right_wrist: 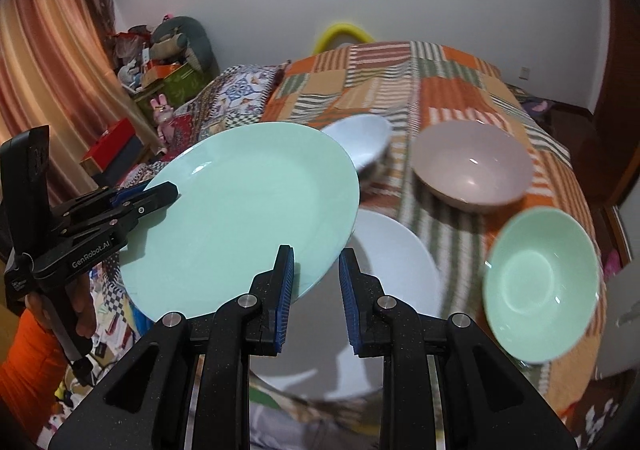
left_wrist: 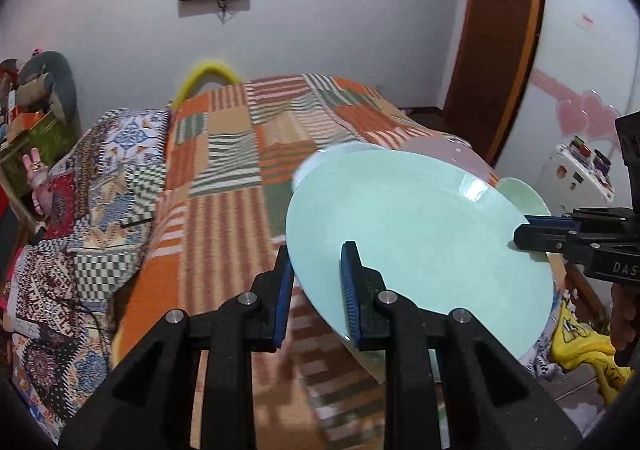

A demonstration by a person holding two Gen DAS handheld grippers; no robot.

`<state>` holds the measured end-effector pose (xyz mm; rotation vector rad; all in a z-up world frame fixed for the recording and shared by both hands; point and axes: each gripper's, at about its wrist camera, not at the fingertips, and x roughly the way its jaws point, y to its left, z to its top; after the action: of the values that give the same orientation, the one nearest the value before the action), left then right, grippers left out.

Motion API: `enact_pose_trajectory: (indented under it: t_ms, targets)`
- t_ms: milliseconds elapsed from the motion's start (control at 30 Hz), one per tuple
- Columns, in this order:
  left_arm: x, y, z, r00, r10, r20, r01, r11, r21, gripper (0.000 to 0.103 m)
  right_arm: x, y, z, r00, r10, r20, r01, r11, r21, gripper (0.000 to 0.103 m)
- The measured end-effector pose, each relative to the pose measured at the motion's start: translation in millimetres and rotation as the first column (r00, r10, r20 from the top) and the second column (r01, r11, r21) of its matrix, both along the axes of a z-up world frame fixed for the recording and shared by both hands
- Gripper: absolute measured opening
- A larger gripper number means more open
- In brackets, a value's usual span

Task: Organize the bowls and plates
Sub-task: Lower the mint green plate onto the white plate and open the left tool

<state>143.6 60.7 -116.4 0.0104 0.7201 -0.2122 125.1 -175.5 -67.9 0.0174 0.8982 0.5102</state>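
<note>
A large mint-green plate [right_wrist: 244, 217] is held in the air above the bed, tilted; it also shows in the left wrist view [left_wrist: 420, 234]. My left gripper [left_wrist: 316, 278] has the plate's near rim between its pads, and in the right wrist view [right_wrist: 160, 191] its fingers clamp the plate's left rim. My right gripper [right_wrist: 316, 286] has the plate's near edge in front of its left pad, and in the left wrist view [left_wrist: 528, 230] its fingers close on the plate's right rim. A white plate [right_wrist: 394, 258] lies below. A white bowl [right_wrist: 360, 141], a pink bowl [right_wrist: 472, 165] and a green bowl [right_wrist: 540, 286] sit on the bed.
The bed has an orange striped patchwork blanket [left_wrist: 224, 177] and a patterned quilt [left_wrist: 100, 209] on its left. Boxes and toys [right_wrist: 160, 73] stand by the curtain. A wooden door [left_wrist: 496, 49] and a white appliance [left_wrist: 576, 177] are at the right.
</note>
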Motion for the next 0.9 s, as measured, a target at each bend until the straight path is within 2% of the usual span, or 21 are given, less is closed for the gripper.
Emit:
enact_pose_trajectory:
  t_ms: [367,633,900]
  targets:
    - [-3.4,-41.0,-33.5,0.996,-0.048,-0.076,0.047,0.999,-0.013,0.023,-13.6,-41.2,-26.0,0.997,-0.047,-0.059,0.046,0.999,-0.014,0.021]
    - [3.9,-46.7,-59.9,0.988,-0.067,-0.141,0.062,0.997,-0.035,0.023,-11.6,-49.8,-45.0,0.992,-0.067,-0.110,0.064,0.998,-0.027,0.021]
    - [9.4,-48.3,-72.7,0.983,-0.068,-0.173,0.064,0.998,-0.029,0.023,-10.0,-48.6,-56.6,0.990,-0.067,-0.126,0.060,0.997,-0.058,0.021]
